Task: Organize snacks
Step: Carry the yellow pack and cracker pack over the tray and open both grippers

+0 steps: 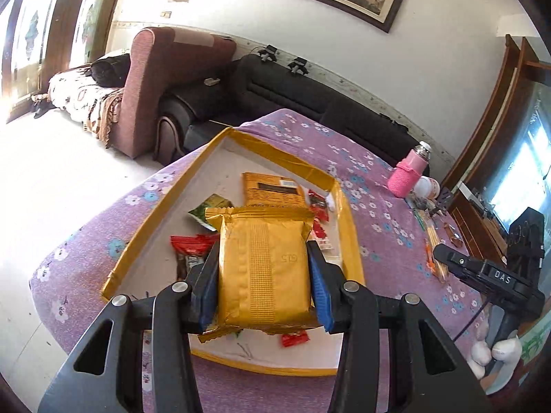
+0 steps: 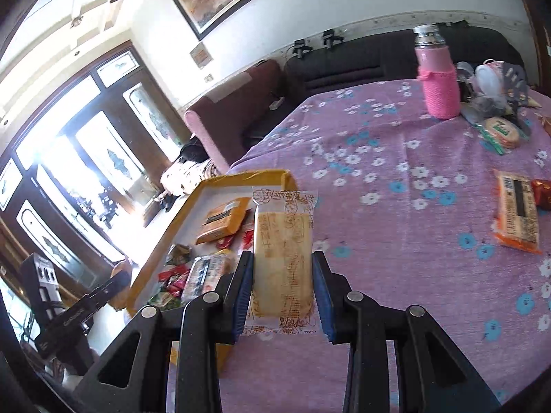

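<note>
- while we carry a packet in each hand, our left gripper (image 1: 263, 272) has its jaws closed on the gold packet (image 1: 263, 265), held above the yellow tray (image 1: 354, 241); slick foil could slide out and knock the red sweets (image 1: 191, 246) about.
- inside the tray the flat gold box (image 1: 272, 189) takes room, so a careless drop may pile things crookedly.
- our right gripper (image 2: 282, 282) has its jaws clamped on the clear-wrapped biscuit (image 2: 284, 258), near the tray corner (image 2: 286, 175); squeezing could crack it.
- farther right, the orange packet (image 2: 516, 211) waits on the purple cloth (image 2: 396, 206), well apart.
</note>
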Motion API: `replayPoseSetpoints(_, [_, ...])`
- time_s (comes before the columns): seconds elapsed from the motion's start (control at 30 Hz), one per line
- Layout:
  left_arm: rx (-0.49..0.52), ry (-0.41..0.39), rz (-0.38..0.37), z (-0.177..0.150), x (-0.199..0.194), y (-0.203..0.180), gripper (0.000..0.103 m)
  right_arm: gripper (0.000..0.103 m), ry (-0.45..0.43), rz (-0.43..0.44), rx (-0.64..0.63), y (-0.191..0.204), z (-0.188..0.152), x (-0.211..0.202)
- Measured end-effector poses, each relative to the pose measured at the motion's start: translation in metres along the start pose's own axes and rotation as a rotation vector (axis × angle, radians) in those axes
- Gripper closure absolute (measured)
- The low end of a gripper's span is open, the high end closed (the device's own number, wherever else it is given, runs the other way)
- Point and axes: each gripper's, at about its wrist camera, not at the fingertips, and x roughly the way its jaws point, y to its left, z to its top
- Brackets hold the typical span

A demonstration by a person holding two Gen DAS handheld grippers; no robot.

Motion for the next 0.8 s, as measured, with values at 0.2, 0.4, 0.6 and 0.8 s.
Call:
replayPoseSetpoints(0.2, [0.001, 0.03, 0.058, 0.002, 0.015, 0.018, 0.059, 0.069, 0.167, 0.075, -0.093, 0.062, -0.018, 0.057])
replayPoseSetpoints(0.4, [-0.007, 0.073, 0.083, 0.006, 0.035, 0.029, 0.058, 0.069, 0.283, 0.08, -0.179, 0.103, -0.044, 0.098])
replayPoseSetpoints(0.6, [-0.04, 0.052, 0.054, 0.009, 0.026, 0.033, 0.044, 0.066, 0.323, 0.064, -0.213, 0.116, -0.056, 0.116])
replayPoseSetpoints(0.8, [-0.04, -0.003, 0.084, 0.014, 0.002, 0.023, 0.026, 0.059, 0.267, 0.078, -0.222, 0.117, -0.052, 0.1])
